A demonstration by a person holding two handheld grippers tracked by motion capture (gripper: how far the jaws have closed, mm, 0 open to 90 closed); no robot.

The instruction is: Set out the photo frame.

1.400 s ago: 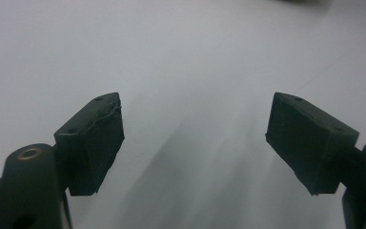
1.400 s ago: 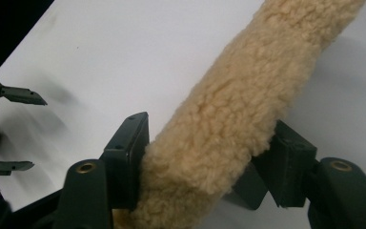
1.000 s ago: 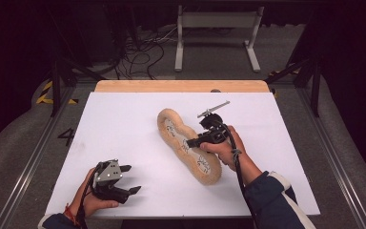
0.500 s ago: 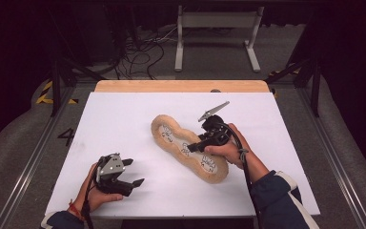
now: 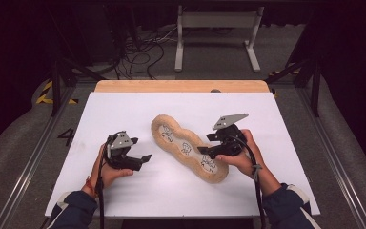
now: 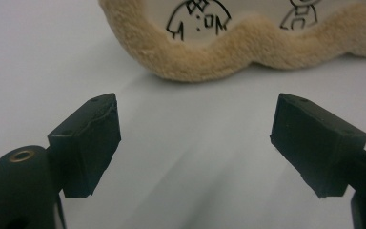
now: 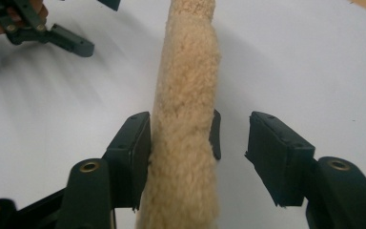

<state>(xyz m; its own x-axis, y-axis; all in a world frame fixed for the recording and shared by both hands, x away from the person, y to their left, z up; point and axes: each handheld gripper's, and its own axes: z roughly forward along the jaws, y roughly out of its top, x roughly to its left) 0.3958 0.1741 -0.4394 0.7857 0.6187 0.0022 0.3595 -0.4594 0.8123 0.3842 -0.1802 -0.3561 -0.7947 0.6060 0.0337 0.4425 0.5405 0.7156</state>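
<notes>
Nearest, at the bottom edge and to either side of the fleecy pad (image 5: 186, 148): dark sleeves with light stripes. Just beyond, left of the pad: left hand (image 5: 106, 171) around the left gripper (image 5: 145, 158), low over the white table (image 5: 267, 124), jaws spread wide with nothing between them. Points at the pad's long side from close by and stays clear of it; in the left gripper view (image 6: 195, 138) bare table between the jaws, and the pad's tan fleece rim (image 6: 209, 52) a little past the jaw tips, with black line drawings on its white inner face. Right of the pad: right hand (image 5: 245, 155) on the right gripper (image 5: 205, 143), grey three-cornered plate on top, cable trailing back along the forearm. Reaches over the pad's near end; in the right gripper view (image 7: 198, 152) jaws apart and astride the upright fleece rim (image 7: 186, 95), one jaw pressed against the fleece, the other standing off it with a clear gap, so open rather than clamped. Beyond the rim in that view, the left gripper (image 7: 52, 33), blurred. Lies slantwise, this long tan pad, near end by the right gripper, far end towards the table's middle. Behind the pad: the table's wooden edge (image 5: 181, 86). Farther behind the pad, on the dark floor: loose cables (image 5: 138, 47) and a pale metal stand (image 5: 217, 28).
</notes>
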